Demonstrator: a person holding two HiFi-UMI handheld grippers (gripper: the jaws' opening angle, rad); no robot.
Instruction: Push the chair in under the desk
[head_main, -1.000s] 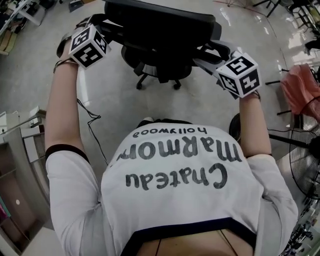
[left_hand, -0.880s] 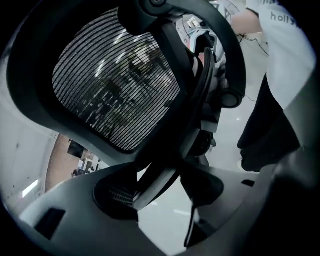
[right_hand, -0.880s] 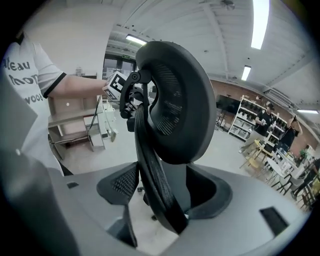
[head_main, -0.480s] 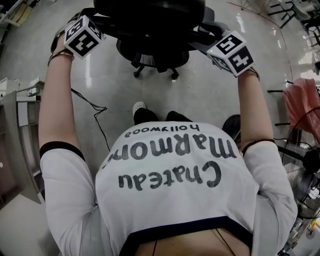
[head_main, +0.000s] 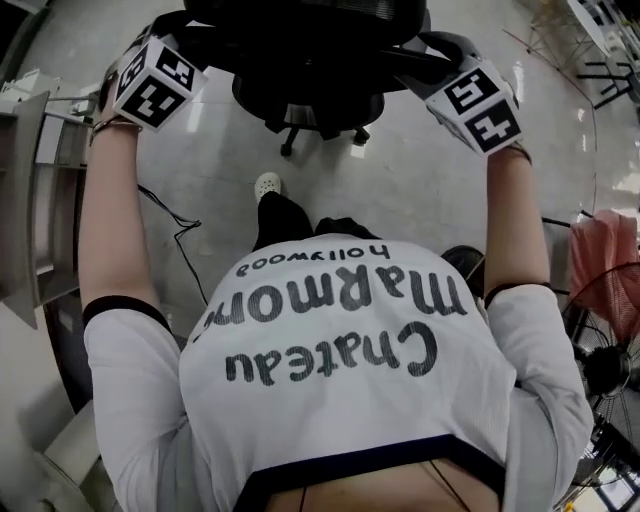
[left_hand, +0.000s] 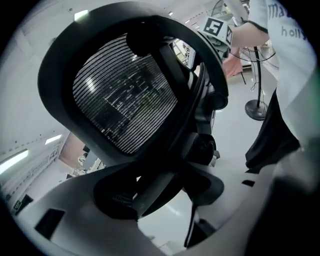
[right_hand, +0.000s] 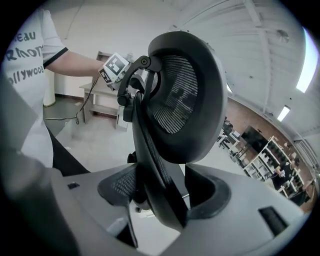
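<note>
Head view: looking steeply down on the black chair (head_main: 300, 45) at the top edge, wheeled base (head_main: 318, 135) on the pale floor (head_main: 430, 200), just ahead of a white shoe (head_main: 267, 185); base seen nowhere else, grip not readable from above. Left gripper view: left tongs (left_hand: 160, 192) clamped on one side edge of the backrest, mesh (left_hand: 125, 95) filling the frame. Right gripper view: right tongs (right_hand: 160, 200), jaws just narrowed, set wide and pressed on the opposite edge; pale table (right_hand: 96, 91) beside the far wall behind.

Glossy grey floor (head_main: 420, 190), shelf unit (head_main: 30, 200) L, fan (head_main: 610, 330) R
</note>
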